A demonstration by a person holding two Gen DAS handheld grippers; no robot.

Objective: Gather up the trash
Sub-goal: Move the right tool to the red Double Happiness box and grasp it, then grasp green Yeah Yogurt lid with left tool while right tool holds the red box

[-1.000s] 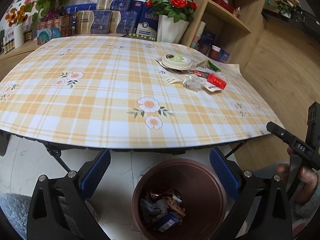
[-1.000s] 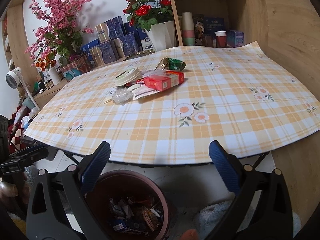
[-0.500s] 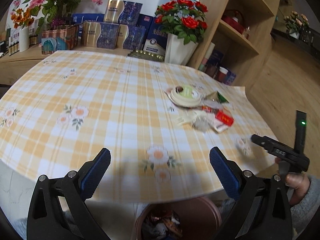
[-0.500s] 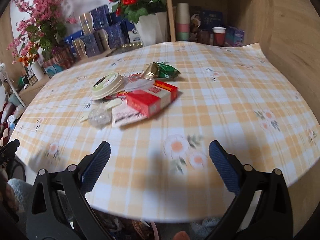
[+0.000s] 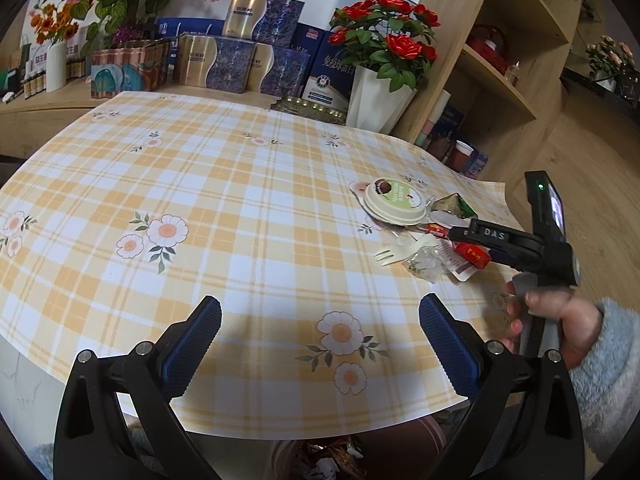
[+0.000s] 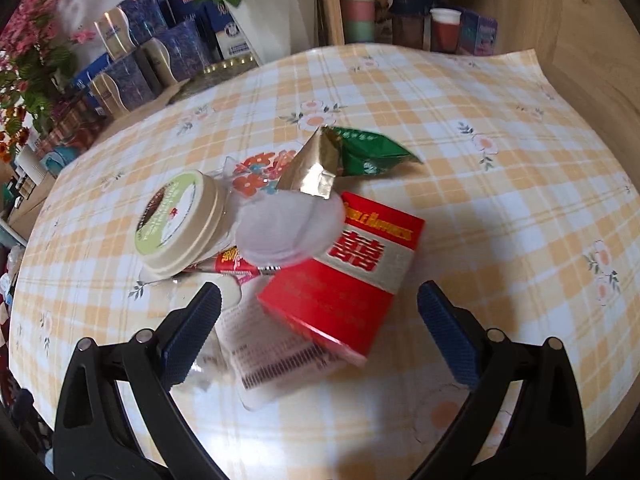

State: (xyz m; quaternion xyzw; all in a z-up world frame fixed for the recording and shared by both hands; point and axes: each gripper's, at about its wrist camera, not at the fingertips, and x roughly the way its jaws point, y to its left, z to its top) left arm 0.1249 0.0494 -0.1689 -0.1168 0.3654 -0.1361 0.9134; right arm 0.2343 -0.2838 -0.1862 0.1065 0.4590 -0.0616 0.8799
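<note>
A heap of trash lies on the plaid tablecloth (image 5: 224, 208). In it are a red cigarette box (image 6: 344, 280), a round cream lid (image 6: 180, 220), a green and gold wrapper (image 6: 352, 152), a white disc (image 6: 288, 228), a white labelled packet (image 6: 272, 356) and a plastic fork (image 5: 400, 252). My right gripper (image 6: 318, 332) is open, its fingers either side of the red box and close above it. In the left wrist view the right gripper's body (image 5: 516, 240) hangs over the heap. My left gripper (image 5: 320, 344) is open and empty above the table's near edge.
A brown trash bin (image 5: 360, 456) with wrappers inside stands under the table's near edge. A white pot of red roses (image 5: 380, 92), gift boxes (image 5: 240, 60) and a wooden shelf unit (image 5: 500, 72) stand behind the table. A stack of cups (image 6: 358, 12) is on the shelf.
Both grippers rose from beside the bin to above the table. My right gripper moved forward to the heap and now straddles the red box. Both stayed open.
</note>
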